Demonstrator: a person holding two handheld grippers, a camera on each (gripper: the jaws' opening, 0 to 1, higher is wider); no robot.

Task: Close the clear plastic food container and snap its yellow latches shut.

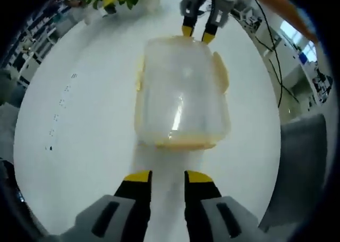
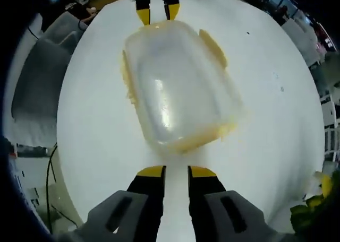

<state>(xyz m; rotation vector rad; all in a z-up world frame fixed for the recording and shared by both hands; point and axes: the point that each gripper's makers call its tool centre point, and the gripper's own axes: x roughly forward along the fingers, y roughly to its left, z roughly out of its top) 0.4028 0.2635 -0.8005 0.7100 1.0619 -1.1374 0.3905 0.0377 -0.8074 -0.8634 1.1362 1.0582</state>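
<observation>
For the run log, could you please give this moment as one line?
container: lid on, blurred, on white table | left tool: open, short of near end | right tool: open, opposite end | latches: state unclear

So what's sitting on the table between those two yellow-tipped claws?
The clear plastic food container with its lid on lies between them. In the left gripper view, the left gripper is at its near end and the right gripper at its far end.
</observation>
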